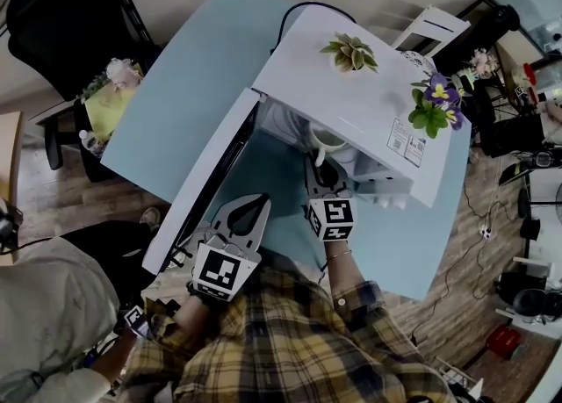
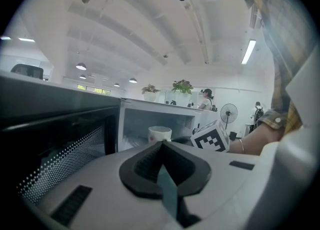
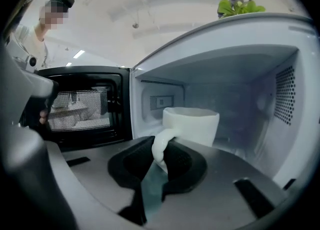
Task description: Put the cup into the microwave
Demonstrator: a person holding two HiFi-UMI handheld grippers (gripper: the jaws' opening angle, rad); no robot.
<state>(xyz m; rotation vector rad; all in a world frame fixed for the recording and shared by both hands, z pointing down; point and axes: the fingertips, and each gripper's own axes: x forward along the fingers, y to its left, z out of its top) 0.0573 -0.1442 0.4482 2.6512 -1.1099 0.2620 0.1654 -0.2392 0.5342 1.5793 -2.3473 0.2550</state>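
Plaid sleeves (image 1: 290,340) fill the bottom of the head view. We note the right tool (image 3: 161,148) clamped narrow on the handle of the white cup (image 3: 192,124), which is inside the cavity of the white microwave (image 1: 369,103); we cannot tell whether it rests on the cavity floor. Our left tool (image 2: 161,146) has its jaws together, nothing between them, beside the open door (image 1: 206,186) above the pale blue counter (image 1: 167,111).
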